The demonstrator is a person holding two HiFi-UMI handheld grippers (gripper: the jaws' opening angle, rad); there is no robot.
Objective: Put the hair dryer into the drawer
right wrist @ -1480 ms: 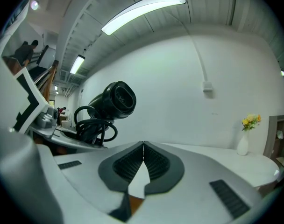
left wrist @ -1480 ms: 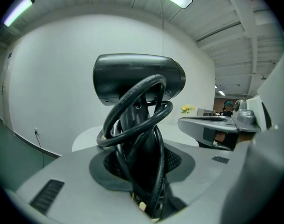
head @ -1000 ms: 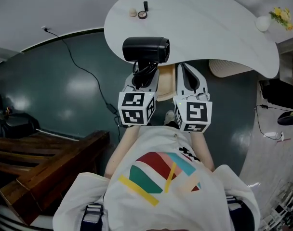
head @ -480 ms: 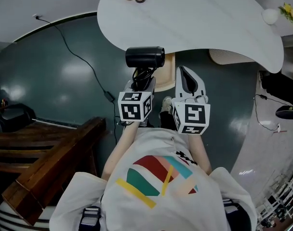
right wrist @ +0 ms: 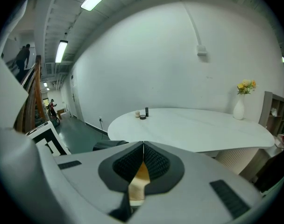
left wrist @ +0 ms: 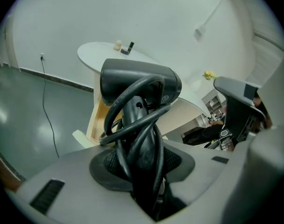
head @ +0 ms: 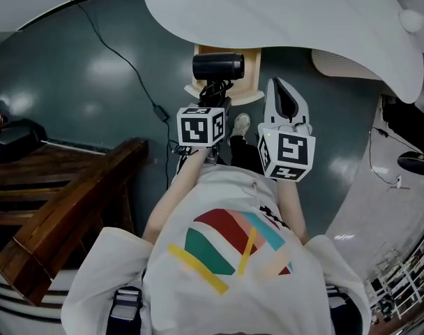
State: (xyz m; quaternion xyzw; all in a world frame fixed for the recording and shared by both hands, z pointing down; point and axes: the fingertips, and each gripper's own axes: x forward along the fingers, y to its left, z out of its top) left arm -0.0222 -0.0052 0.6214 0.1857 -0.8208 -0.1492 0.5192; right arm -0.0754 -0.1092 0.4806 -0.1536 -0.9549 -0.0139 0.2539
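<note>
Evidently the left tool (head: 213, 100) is clamped on the handle of the hair dryer (head: 217, 66), with the cord (left wrist: 136, 125) wound round that handle and caught between the pads too, so nothing dangles; the dryer's barrel sits crosswise just beyond the tool's tips, angled down toward the open drawer (head: 251, 82), which lies just ahead of and below them, under the white surface (head: 303, 19); the right tool (head: 280, 88), jaws closed on nothing, hangs alongside, probably to keep the opening clear.
</note>
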